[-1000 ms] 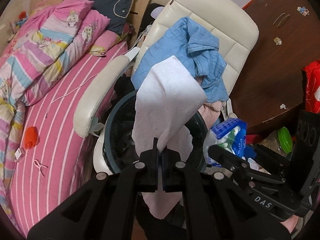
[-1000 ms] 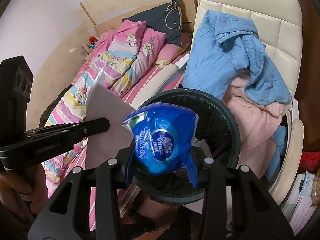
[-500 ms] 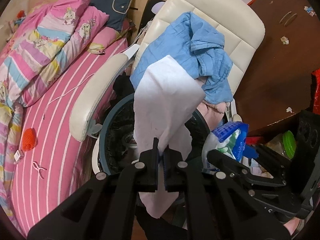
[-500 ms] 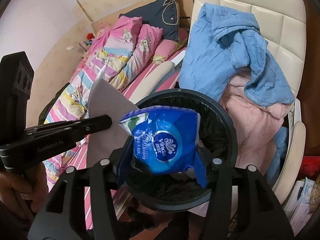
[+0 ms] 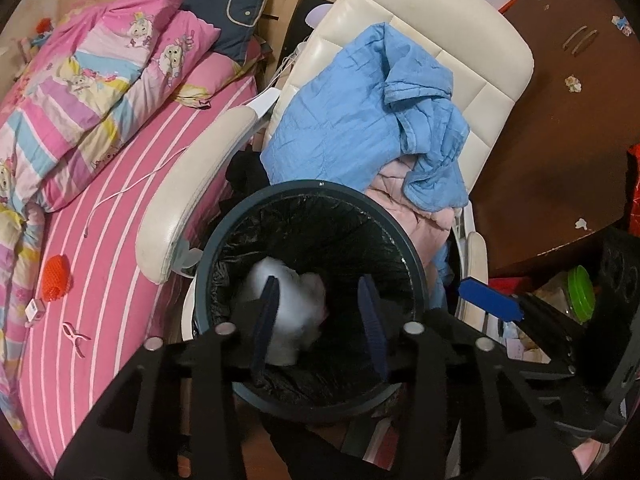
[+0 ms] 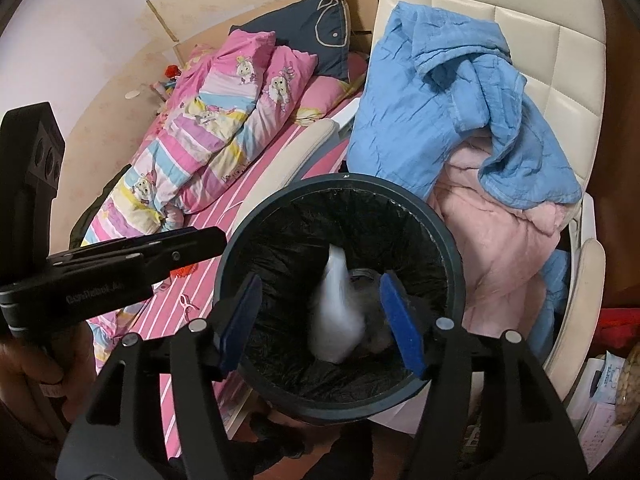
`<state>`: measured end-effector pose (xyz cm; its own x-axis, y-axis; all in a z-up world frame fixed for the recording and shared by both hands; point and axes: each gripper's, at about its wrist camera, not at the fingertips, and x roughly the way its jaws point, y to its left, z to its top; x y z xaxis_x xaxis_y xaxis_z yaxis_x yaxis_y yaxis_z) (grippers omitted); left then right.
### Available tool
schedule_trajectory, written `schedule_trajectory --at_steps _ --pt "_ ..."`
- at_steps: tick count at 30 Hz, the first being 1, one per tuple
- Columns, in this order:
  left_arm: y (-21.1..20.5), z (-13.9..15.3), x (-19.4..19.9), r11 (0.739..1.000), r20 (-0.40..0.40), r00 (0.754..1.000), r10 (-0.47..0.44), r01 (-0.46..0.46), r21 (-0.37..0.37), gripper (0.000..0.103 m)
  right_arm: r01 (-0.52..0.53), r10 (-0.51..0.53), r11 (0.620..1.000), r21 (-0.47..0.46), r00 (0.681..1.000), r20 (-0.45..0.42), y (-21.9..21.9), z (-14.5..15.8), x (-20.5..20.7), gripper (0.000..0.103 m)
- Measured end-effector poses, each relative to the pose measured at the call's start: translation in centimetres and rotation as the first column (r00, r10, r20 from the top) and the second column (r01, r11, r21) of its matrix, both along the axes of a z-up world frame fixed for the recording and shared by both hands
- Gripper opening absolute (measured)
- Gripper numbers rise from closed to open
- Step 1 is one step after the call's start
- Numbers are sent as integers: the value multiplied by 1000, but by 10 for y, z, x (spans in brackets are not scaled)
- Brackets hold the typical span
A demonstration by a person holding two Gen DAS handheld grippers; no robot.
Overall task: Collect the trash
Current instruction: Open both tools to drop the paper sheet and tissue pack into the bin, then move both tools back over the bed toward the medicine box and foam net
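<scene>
A dark round trash bin (image 5: pixel 404 248) lined with a black bag stands below both grippers; it also shows in the right wrist view (image 6: pixel 452 240). My left gripper (image 5: pixel 318 316) is open and empty over the bin's mouth. A white tissue (image 5: pixel 292 300) is inside the bin, blurred. My right gripper (image 6: pixel 324 320) is open and empty over the bin. A blurred white piece (image 6: pixel 336 312) is falling in the bin. The blue wrapper is not clearly visible. The right gripper's blue pad (image 5: pixel 488 300) shows at the left view's right side.
A cream office chair (image 5: pixel 440 52) behind the bin holds a blue cloth (image 5: pixel 360 120) and pink clothing (image 6: pixel 500 232). A bed with a pink striped sheet (image 5: pixel 100 248) and quilt is at left. A brown table (image 5: pixel 568 120) is at right, with clutter below.
Both grippers have opened. The white tissue left the left gripper and the blue wrapper left the right gripper; both dropped into the bin.
</scene>
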<state>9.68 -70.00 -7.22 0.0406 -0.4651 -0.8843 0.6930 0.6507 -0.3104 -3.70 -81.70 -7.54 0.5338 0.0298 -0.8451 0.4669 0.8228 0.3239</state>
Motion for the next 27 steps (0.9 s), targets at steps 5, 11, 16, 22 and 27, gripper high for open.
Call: schedule_trajectory --at_steps 5,11,16,22,27 --pt "8 5 4 1000 15 1000 16 -16 -9 55 -9 10 1000 -25 1000 12 6 5 6 80" --pt "35 9 15 997 29 996 82 -82 -15 67 -60 61 997 -50 998 23 26 12 21 88" --pt "68 11 25 988 33 988 153 -152 -19 71 -113 115 992 -58 993 29 50 14 38 90" --pt "124 12 39 966 36 965 259 -259 -20 77 -208 210 976 -63 977 35 94 18 63 90" --pt "185 12 48 935 34 934 355 -355 -15 83 -292 294 954 -62 955 33 149 20 86 90"
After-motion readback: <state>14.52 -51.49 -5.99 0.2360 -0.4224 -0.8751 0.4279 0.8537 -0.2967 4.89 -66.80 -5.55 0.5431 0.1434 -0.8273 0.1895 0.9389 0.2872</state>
